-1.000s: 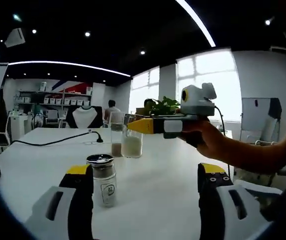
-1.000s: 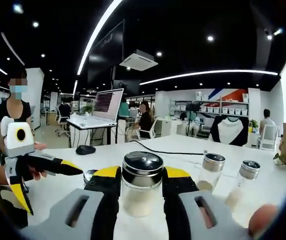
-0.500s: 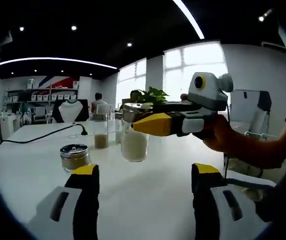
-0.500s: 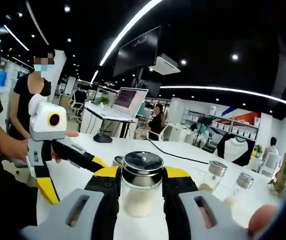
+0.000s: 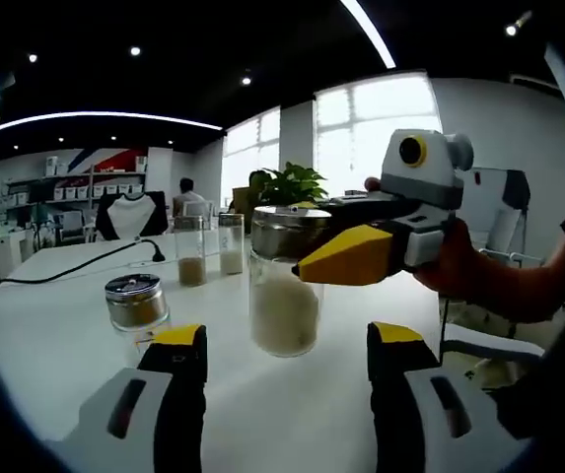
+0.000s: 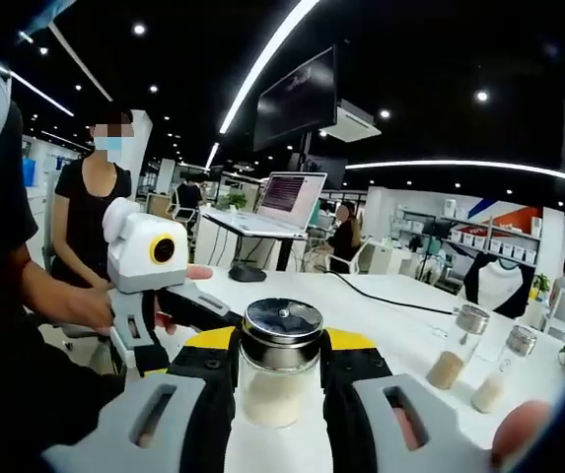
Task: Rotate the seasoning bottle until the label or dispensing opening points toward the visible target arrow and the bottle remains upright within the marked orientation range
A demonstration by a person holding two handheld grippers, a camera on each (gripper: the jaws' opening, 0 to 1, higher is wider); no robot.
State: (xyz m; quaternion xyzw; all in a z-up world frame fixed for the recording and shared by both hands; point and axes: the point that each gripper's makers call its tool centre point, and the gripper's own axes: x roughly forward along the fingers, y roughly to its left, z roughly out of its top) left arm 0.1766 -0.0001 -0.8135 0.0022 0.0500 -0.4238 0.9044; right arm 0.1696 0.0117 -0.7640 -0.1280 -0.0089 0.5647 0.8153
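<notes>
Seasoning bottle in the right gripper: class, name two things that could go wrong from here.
1. The right gripper grips the seasoning bottle just under its metal lid, so the bottle may tilt or slip while being turned.
2. The short jar stands close to the left gripper, which is open, and could be knocked.

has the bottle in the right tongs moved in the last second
Yes. In the left gripper view the white-filled bottle has come away from the two far shakers, nearer the camera.
</notes>
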